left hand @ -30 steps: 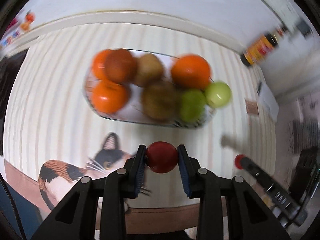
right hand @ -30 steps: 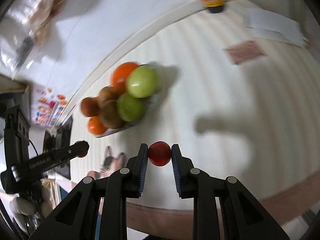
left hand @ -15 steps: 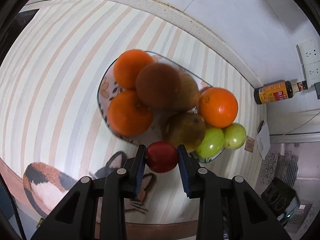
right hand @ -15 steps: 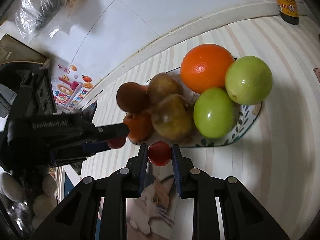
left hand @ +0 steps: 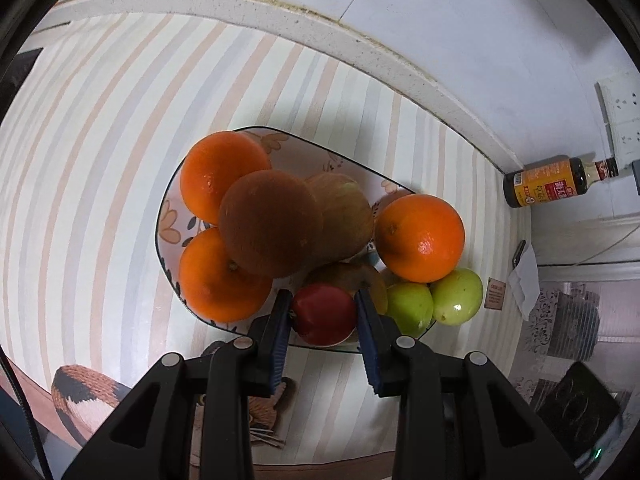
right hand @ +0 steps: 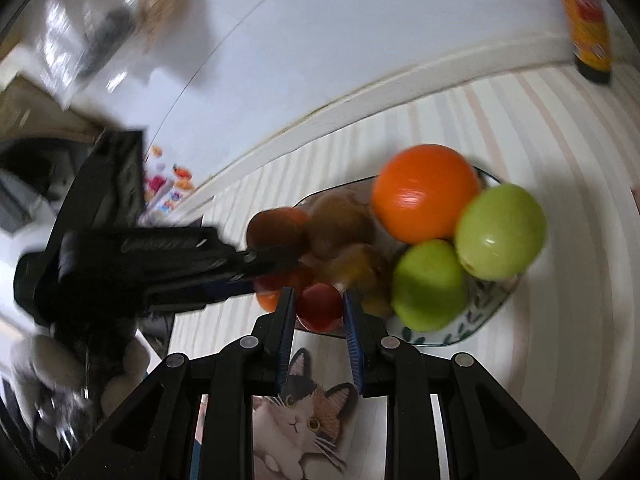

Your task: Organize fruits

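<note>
Item: two small red fruits. One red fruit (left hand: 325,314) is pinched in the left tongs (left hand: 323,322), held over the near rim of the patterned plate (left hand: 168,216); the other red fruit (right hand: 320,307) is pinched in the right tongs (right hand: 319,312) at the same rim. A second ago both were carried over bare striped table (left hand: 100,160), well short of the plate; now both are brought right up to it, so release is judged next. Plate contents: oranges (left hand: 420,238), green fruits (left hand: 456,296), brown fruits (left hand: 272,224), piled full. Beyond: sauce bottle (left hand: 556,180) by the wall.
</note>
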`<action>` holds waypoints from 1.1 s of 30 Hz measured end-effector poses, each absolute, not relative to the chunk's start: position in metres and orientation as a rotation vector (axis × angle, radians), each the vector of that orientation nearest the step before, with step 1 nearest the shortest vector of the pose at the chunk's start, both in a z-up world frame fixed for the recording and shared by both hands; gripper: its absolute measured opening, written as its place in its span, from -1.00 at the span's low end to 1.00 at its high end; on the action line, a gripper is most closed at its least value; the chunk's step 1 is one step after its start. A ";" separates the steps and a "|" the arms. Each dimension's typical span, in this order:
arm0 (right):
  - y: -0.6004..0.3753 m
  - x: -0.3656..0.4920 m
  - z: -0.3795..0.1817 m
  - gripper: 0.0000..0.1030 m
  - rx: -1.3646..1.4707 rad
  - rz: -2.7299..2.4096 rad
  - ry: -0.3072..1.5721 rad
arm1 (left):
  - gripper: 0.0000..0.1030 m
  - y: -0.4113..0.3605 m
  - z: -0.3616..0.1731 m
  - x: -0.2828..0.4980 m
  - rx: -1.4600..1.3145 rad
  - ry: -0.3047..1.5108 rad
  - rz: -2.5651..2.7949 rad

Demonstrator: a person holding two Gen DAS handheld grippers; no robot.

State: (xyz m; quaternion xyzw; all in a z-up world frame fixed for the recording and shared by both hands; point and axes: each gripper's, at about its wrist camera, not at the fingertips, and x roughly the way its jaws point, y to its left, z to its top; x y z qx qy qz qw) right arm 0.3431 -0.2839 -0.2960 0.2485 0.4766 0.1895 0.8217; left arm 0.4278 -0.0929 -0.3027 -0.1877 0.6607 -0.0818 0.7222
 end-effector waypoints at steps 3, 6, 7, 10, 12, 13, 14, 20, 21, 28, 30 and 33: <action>-0.271 0.342 -0.300 -0.49 0.503 0.422 1.032 | -0.43 -0.092 -0.306 0.432 -0.412 1.491 -0.171; -0.265 0.340 -0.305 -0.49 0.506 0.420 1.040 | -0.41 -0.092 -0.306 0.434 -0.387 1.507 -0.148; -0.263 0.339 -0.306 -0.49 0.507 0.420 1.041 | -0.40 -0.092 -0.304 0.435 -0.380 1.506 -0.151; -0.254 0.341 -0.309 -0.49 0.492 0.423 1.042 | 0.09 -0.090 -0.294 0.435 -0.354 1.467 -0.152; -0.249 0.341 -0.308 -0.49 0.479 0.429 1.036 | 0.47 -0.086 -0.290 0.433 -0.358 1.446 -0.152; -0.247 0.342 -0.308 -0.49 0.470 0.429 1.035 | 0.58 -0.084 -0.288 0.433 -0.354 1.440 -0.149; -0.244 0.343 -0.309 -0.49 0.462 0.427 1.036 | 0.58 -0.081 -0.285 0.432 -0.346 1.435 -0.139; -0.228 0.348 -0.314 -0.47 0.448 0.436 1.038 | 0.79 -0.060 -0.264 0.416 -0.281 1.351 -0.087; -0.225 0.350 -0.315 -0.47 0.446 0.436 1.043 | 0.80 -0.055 -0.262 0.413 -0.270 1.339 -0.071; -0.244 0.339 -0.284 0.55 0.522 0.332 0.945 | 0.80 -0.014 -0.235 0.385 -0.205 1.234 0.041; -0.255 0.327 -0.264 0.73 0.499 0.283 0.915 | 0.80 -0.007 -0.226 0.373 -0.174 1.203 0.059; -0.267 0.310 -0.241 0.83 0.368 0.142 0.964 | 0.80 -0.009 -0.217 0.351 -0.102 1.175 0.082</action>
